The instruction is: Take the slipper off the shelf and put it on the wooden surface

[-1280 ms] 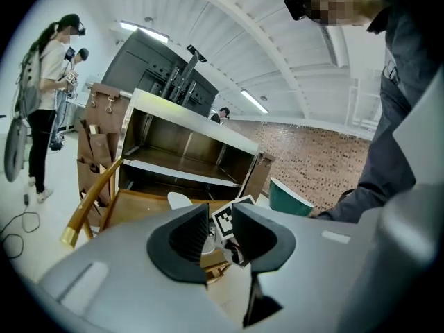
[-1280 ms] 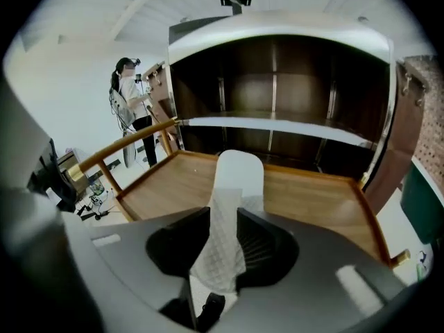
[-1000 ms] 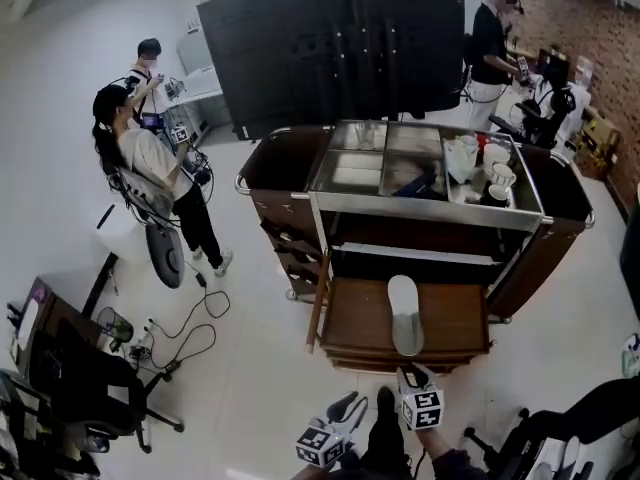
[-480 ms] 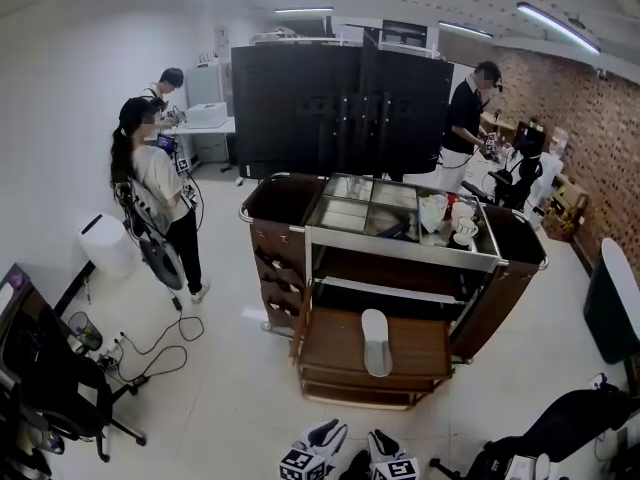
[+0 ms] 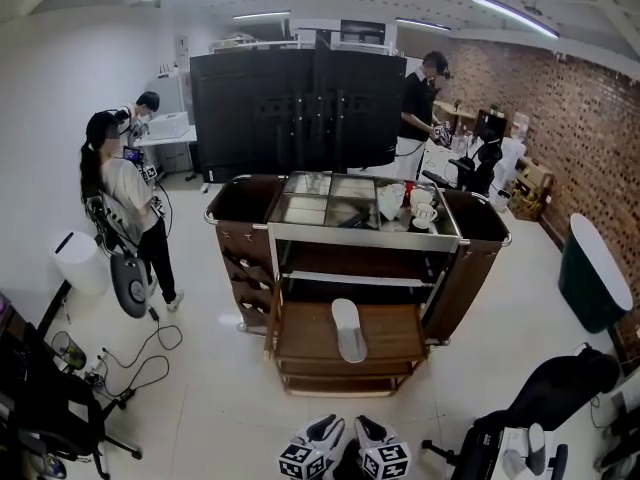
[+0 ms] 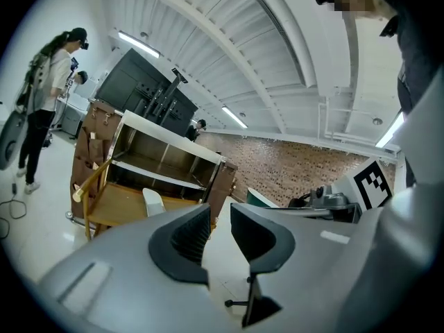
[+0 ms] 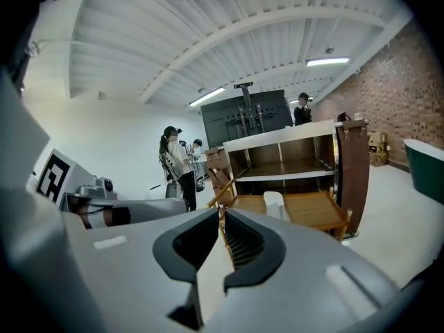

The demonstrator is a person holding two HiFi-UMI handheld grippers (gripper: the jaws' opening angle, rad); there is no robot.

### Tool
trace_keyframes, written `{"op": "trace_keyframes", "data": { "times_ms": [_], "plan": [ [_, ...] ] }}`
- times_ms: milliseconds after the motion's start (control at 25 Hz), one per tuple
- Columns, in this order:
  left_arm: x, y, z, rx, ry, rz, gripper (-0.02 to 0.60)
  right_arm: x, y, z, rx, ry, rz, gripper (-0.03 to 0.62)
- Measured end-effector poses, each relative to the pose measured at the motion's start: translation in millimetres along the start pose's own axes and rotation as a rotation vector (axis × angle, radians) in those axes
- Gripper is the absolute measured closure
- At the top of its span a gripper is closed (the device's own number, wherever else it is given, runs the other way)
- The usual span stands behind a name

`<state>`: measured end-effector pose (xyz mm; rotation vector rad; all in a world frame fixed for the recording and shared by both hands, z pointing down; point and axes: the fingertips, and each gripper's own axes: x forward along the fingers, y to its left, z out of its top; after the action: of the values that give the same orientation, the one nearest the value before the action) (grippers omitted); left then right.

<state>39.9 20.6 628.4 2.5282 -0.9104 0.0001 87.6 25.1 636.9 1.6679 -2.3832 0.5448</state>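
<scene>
A tall wooden housekeeping cart is seen across the floor. Its low wooden surface is occupied by a white slipper, laid flat near the middle. The left gripper is held slightly apart, empty. The right gripper is being closed on nothing, well apart from the slipper.

No word, number or brand name can be read in any view. The left cube and right cube carry only black-and-white square patterns, no letters.
</scene>
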Motion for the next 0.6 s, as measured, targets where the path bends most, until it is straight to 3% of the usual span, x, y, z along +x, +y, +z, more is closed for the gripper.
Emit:
{"op": "trace_keyframes", "data": {
  "times_ms": [200,600],
  "plan": [
    [3,-16,-3,-0.003,0.013,-0.049,0.483,-10,7,0,-0.035,-0.015,-0.002,0.588],
    [-1,-20,-1,-0.004,0.005,-0.055,0.483,-14,14,-5,-0.071,0.015,0.009,0.594]
  ]
}}
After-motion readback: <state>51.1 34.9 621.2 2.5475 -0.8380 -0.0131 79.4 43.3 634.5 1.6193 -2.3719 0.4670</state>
